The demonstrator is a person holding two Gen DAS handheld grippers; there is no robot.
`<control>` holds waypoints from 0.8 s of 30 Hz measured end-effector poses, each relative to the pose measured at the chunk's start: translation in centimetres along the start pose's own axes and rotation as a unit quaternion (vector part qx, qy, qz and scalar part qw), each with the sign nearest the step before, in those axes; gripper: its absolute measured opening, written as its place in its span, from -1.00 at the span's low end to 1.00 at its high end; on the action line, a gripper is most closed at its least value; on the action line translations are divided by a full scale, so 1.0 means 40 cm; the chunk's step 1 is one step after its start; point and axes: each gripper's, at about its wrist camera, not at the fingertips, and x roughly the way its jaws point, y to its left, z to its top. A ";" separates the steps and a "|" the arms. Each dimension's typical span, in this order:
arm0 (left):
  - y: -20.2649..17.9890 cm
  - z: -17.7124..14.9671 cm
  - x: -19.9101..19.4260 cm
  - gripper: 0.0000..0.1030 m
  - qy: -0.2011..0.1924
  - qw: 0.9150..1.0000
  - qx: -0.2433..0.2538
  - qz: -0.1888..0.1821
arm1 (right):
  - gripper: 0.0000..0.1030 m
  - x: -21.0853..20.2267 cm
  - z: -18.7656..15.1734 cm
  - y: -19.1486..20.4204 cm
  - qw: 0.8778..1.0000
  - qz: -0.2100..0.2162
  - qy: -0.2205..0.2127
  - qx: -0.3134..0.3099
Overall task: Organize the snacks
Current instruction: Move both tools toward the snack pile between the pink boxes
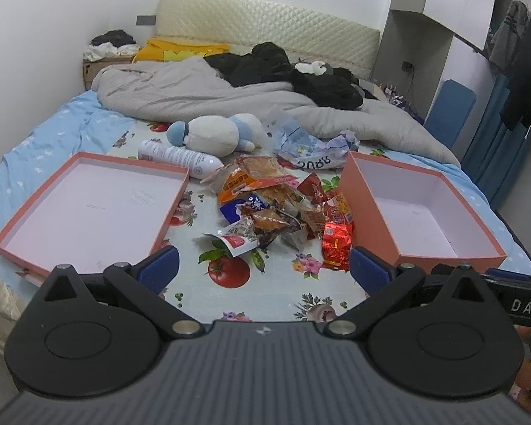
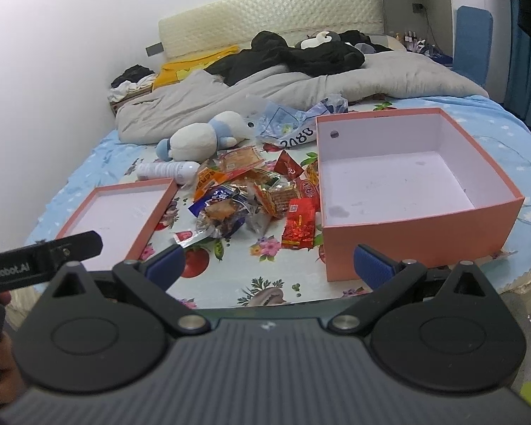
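Snack packets (image 1: 276, 209) lie heaped on the bed beside the empty deep box (image 1: 421, 212); both grippers' jaws spread, nothing yet sorted.

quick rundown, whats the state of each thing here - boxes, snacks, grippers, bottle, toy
deep pink box: open, upright, empty
shallow pink lid: inside up, empty
snack packets: loose pile on the bed between the lid and the box, none boxed yet
red foil packet: lying flat beside the deep pink box
white bottle: lying on its side
plush toy: lying on its side
left gripper: open, empty
right gripper: open, empty
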 end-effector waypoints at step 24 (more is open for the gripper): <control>0.009 -0.034 0.100 1.00 0.024 1.000 0.006 -0.013 | 0.83 0.051 -0.069 -0.023 1.000 -0.004 -0.003 0.007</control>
